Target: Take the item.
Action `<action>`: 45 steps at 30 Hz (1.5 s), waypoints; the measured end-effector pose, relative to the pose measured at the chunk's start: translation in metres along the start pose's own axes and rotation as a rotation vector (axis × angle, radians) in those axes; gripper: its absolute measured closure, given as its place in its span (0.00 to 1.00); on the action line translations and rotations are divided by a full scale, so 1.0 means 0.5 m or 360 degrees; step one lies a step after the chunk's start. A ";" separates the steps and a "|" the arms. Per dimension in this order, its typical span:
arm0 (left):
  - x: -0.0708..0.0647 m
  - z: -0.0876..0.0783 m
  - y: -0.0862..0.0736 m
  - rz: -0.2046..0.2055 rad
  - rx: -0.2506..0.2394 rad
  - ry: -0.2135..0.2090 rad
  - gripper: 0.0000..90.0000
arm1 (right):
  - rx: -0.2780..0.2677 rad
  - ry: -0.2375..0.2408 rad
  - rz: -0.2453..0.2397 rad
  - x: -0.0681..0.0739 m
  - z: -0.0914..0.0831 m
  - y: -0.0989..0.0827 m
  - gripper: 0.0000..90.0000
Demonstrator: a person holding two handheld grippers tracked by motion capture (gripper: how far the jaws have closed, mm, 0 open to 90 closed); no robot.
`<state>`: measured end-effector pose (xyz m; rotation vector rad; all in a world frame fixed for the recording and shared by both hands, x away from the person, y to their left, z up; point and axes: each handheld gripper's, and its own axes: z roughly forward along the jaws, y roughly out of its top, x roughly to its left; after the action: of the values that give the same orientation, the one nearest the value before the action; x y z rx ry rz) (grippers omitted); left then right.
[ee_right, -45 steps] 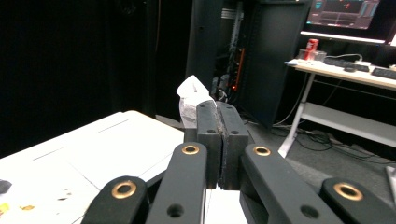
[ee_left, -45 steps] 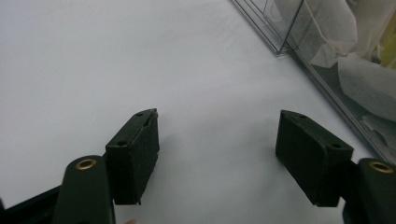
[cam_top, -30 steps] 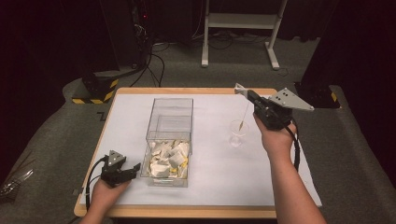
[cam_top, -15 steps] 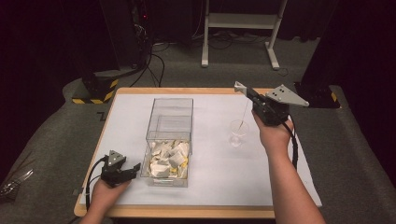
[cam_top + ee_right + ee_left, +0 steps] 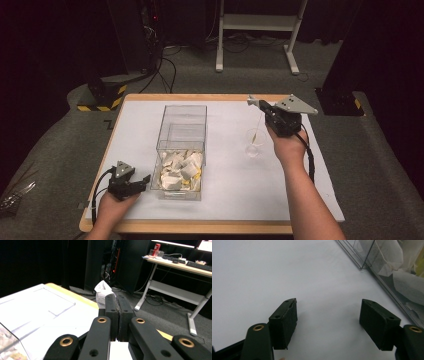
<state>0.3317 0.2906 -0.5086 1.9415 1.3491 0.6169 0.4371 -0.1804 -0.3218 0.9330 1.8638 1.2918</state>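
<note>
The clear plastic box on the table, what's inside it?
The clear box holds white paper packets piled at its near end, with something yellow among them. Its far end looks empty. What lies beneath the pile is covered.

right tongs (image 5: pixel 256 103) | lifted slightly higher, teabag (image 5: pixel 102 292) clamped

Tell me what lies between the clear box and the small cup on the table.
Nothing: in the high view the stretch of white table between the clear box and the cup is bare. A string hangs from the right gripper over the cup.
</note>
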 end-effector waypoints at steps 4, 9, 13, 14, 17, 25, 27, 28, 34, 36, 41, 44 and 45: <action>0.000 0.000 0.000 -0.0002 -0.0001 0.0002 0.34 | 0.0042 -0.0002 -0.0013 0.001 0.005 -0.011 0.99; -0.001 0.000 0.000 0.0000 -0.0001 0.0003 0.34 | 0.0070 -0.0001 -0.0015 0.001 0.007 -0.025 0.99; -0.001 0.000 0.000 0.0002 0.0001 0.0002 0.34 | 0.0097 0.0002 -0.0011 0.001 0.006 -0.038 0.99; -0.001 0.000 0.000 0.0001 0.0002 0.0003 0.34 | 0.0098 0.0002 -0.0014 0.001 0.006 -0.042 0.99; -0.001 0.000 0.000 0.0002 0.0002 0.0003 0.34 | 0.0118 0.0004 -0.0009 0.002 0.004 -0.054 0.99; -0.001 0.000 0.000 0.0002 0.0002 0.0004 0.34 | 0.0172 0.0007 0.0005 0.000 -0.002 -0.087 0.99; -0.001 0.000 0.000 0.0002 0.0002 0.0005 0.34 | 0.0184 0.0004 0.0000 -0.001 -0.005 -0.096 0.99; -0.001 0.000 0.000 0.0003 0.0002 0.0005 0.34 | 0.0190 0.0003 0.0004 -0.001 -0.006 -0.098 0.99; -0.001 0.000 0.000 0.0006 0.0001 0.0007 0.34 | 0.0215 0.0002 0.0010 -0.005 -0.012 -0.117 0.99; -0.001 0.000 0.000 0.0007 0.0002 0.0007 0.34 | 0.0231 0.0003 0.0011 -0.005 -0.014 -0.125 0.99; -0.001 0.000 0.000 0.0007 0.0001 0.0007 0.34 | 0.0277 -0.0001 0.0015 -0.005 -0.016 -0.143 0.99; -0.001 0.000 0.000 0.0007 0.0001 0.0008 0.34 | 0.0297 -0.0002 0.0012 -0.008 -0.016 -0.150 0.99; -0.001 0.000 0.000 0.0007 0.0001 0.0007 0.34 | 0.0306 -0.0001 0.0016 -0.008 -0.017 -0.152 0.99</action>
<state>0.3316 0.2900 -0.5087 1.9449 1.3484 0.6231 0.4188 -0.2070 -0.3915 1.0423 2.0117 1.1319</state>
